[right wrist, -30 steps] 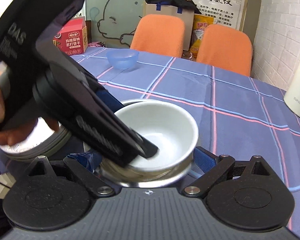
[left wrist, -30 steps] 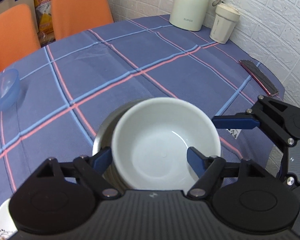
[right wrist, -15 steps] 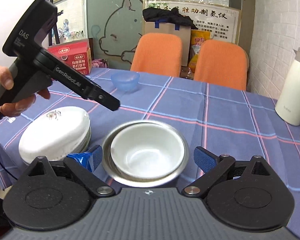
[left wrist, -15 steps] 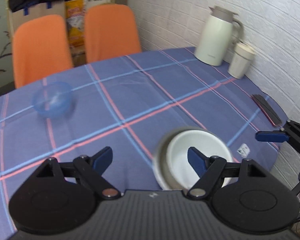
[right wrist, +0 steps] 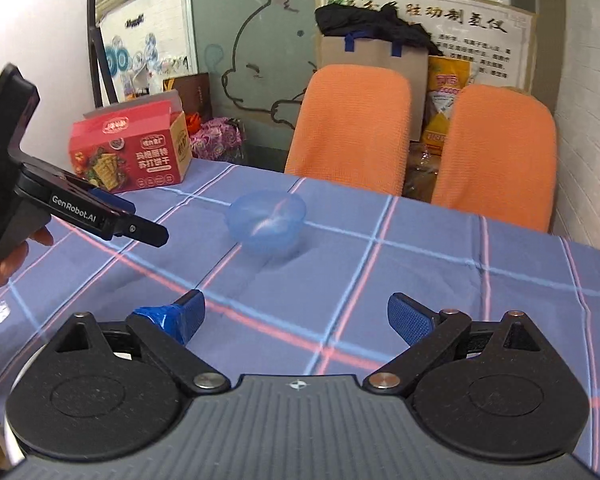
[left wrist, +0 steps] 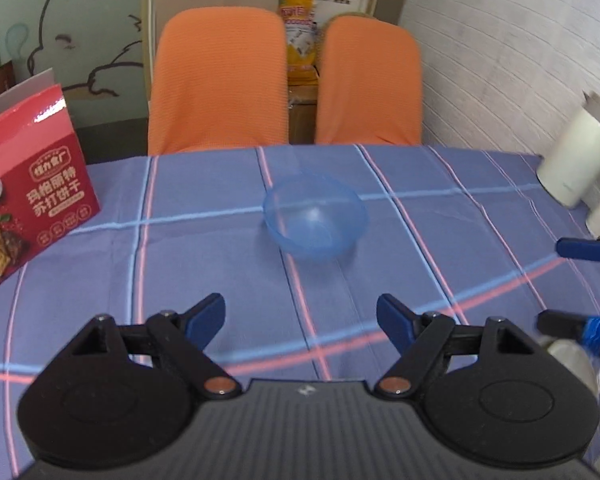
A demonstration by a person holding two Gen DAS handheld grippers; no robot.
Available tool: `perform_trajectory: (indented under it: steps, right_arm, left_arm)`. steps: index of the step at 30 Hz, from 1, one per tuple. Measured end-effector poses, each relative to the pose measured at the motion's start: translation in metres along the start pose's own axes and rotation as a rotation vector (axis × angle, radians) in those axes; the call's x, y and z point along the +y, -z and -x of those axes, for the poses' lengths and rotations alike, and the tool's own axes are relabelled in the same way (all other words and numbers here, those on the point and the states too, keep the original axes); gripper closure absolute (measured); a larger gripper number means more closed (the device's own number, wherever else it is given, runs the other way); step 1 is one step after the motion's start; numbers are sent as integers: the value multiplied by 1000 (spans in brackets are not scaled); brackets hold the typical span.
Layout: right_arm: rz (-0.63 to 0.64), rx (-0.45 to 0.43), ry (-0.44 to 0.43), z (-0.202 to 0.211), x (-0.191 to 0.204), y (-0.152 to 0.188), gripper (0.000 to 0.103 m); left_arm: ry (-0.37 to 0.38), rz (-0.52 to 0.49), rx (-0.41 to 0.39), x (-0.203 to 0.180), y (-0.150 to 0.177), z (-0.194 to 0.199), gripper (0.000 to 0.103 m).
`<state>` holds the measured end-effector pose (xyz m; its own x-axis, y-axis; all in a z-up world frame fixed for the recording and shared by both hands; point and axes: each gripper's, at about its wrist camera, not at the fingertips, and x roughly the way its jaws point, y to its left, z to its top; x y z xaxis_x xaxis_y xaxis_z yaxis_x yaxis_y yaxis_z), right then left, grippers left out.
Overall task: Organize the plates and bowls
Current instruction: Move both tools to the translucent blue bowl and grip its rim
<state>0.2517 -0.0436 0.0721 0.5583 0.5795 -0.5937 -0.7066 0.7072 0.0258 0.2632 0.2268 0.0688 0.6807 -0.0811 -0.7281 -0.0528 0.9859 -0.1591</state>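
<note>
The see-through blue plastic bowl (left wrist: 315, 216) sits near the far edge of the blue checked table (left wrist: 220, 264), while the left claw (left wrist: 300, 318) and right claw (right wrist: 296, 318) hang wide open, holding nothing.

tablecloth: blue-purple fabric tablecloth (left wrist: 204, 264) w/ pink + light-blue plaid lines
bowl: translucent blue plastic bowl (left wrist: 315, 216)
chairs: two orange fabric chair backs (left wrist: 219, 80)
box: red cardboard cracker box (right wrist: 134, 148), white/gold print
jug: cream thermos jug (left wrist: 574, 160)
wall: white brick-pattern wall (left wrist: 500, 60)
gripper pads: dark blue fingertips (right wrist: 406, 316), black body
</note>
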Motion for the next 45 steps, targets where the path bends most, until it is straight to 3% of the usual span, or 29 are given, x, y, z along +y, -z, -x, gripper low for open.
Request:
perform_trajectory:
  steps: [8, 15, 28, 31, 34, 37, 40, 42, 45]
  right_arm:
    - [83, 157, -42, -105, 15, -23, 17]
    - [103, 219, -31, -153, 13, -26, 17]
    - [93, 210, -69, -160, 19, -19, 12]
    - [94, 221, -77, -170, 24, -31, 14]
    - [84, 174, -87, -177, 25, -34, 19]
    - [99, 156, -60, -182, 28, -34, 23]
    - [80, 144, -58, -176, 28, -35, 29]
    - [65, 115, -81, -164, 28, -38, 29]
    - [83, 75, -66, -141, 32, -41, 29]
  left_arm:
    - [32, 100, 69, 28, -54, -91, 24]
    - [41, 87, 116, 26, -62, -141, 24]
    - [35, 64, 73, 34, -60, -152, 23]
    - [33, 65, 70, 34, -59, -152, 23]
    - [30, 69, 73, 34, -59, -151, 24]
    - [19, 73, 80, 34, -60, -151, 34]
    - [25, 64, 105, 30, -60, -147, 65]
    - [85, 88, 114, 27, -58, -138, 66]
    - [93, 37, 67, 7, -58, -111, 66]
